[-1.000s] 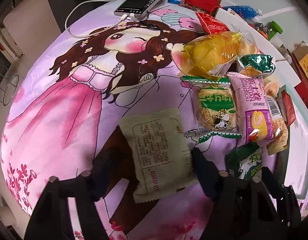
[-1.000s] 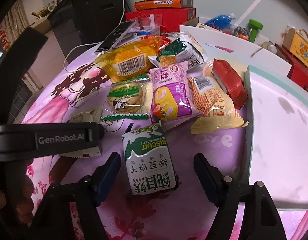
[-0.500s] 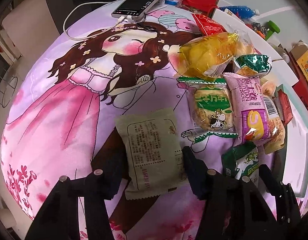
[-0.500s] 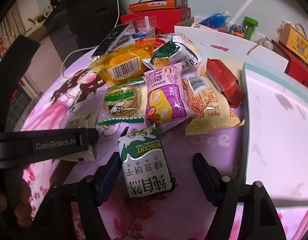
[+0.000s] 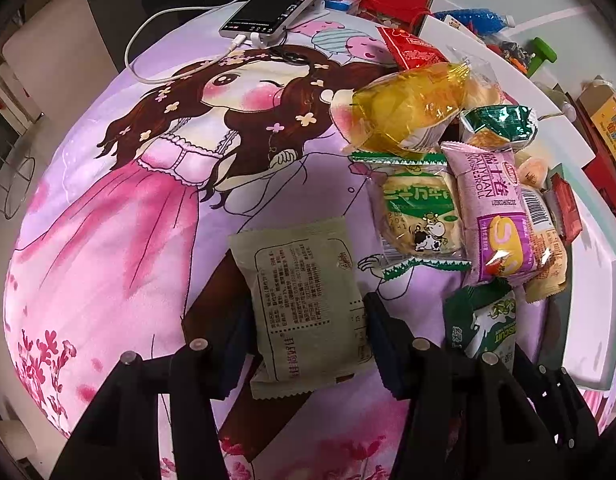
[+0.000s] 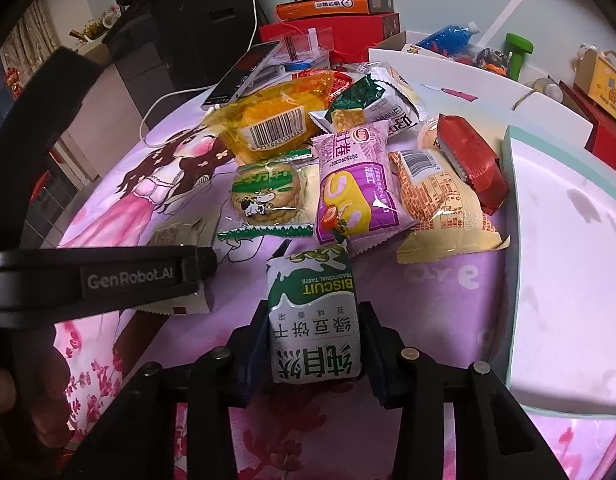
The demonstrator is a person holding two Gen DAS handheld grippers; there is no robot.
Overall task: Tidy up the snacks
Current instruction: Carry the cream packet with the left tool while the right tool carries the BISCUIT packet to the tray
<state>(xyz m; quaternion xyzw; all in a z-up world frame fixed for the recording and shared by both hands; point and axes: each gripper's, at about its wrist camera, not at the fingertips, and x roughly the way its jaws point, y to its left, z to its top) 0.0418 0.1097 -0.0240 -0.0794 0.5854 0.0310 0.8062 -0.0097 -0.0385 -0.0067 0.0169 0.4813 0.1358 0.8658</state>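
Closing both grippers on packets at once: left gripper [image 5: 308, 332] is pinching the flat pale-green foil packet [image 5: 306, 300], pads touching both its side edges; right gripper [image 6: 314, 344] is narrowing its jaws around the green-and-white biscuit pouch [image 6: 314, 316], pads looking pressed on its sides. Both packets are lying on the pink cartoon-print cloth [image 5: 108, 220]. Judging progress: early. Mixed snack pile [image 6: 348, 168] is sitting unsorted at 12 o'clock of the right gripper, purple swiss-roll pack [image 6: 356, 188] in the middle. White tray with teal rim [image 6: 568, 260] at 3 o'clock is showing no snacks, so nearly everything is left
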